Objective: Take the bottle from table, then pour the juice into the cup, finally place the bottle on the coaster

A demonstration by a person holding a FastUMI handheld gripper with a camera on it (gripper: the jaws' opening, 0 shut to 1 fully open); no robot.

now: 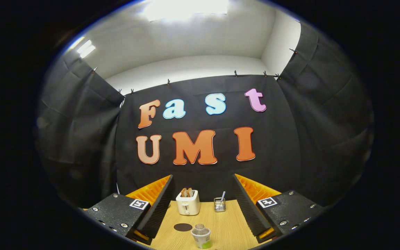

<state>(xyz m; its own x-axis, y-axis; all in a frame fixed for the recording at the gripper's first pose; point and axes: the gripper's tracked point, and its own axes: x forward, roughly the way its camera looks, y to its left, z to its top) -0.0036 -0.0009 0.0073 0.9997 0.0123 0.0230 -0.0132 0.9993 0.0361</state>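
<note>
While the hand-held gripper [203,208] was held wide open, bare light wooden desk [233,225] was seen around the small clear lidded bottle [201,236] and flat dark round coaster [183,227].

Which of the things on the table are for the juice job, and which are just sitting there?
For the job:
- bottle, between the open tool's fingers, not gripped
- dark round coaster, just beside the bottle

Just sitting there:
- toaster with toast in it, at the back
- small wire basket beside the toaster
</note>
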